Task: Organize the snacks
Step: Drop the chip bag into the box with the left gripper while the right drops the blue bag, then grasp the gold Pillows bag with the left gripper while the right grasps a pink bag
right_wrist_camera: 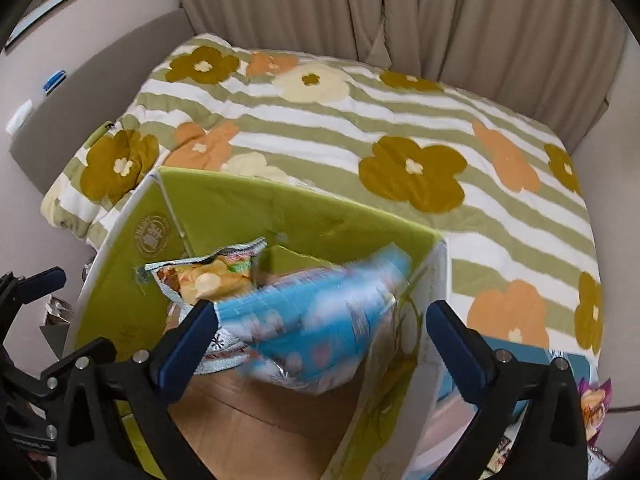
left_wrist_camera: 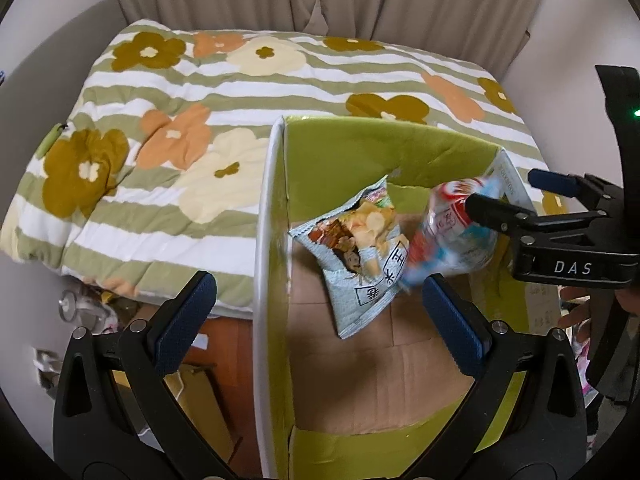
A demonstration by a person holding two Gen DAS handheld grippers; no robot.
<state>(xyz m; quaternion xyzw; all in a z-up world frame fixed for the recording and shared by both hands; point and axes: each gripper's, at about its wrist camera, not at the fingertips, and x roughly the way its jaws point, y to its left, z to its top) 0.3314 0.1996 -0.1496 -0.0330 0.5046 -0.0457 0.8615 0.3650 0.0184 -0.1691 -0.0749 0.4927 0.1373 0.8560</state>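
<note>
The blue snack bag is inside the green box, blurred, over the side of the box nearest your right gripper. That gripper's jaws stand wide; the bag lies between them in the right wrist view, its edge against the left pad, but I cannot tell whether it is in contact or already falling free. In the left wrist view the same bag shows red and white print and sits just beside the chip bag, which lies flat toward the middle of the box floor with one corner raised against the back wall. Judged by look, both bags are light, air-filled and crinkly, with slick film that will slide under a flat pinch and contents that will crush; take hold at a crimped end seam, not across the puffed middle. Your left gripper hovers over the near wall of the box, jaws wide and holding nothing. Beyond the box lies the flowered quilt, touching its back wall, and further packets rest outside the box on your right, partly hidden.
</note>
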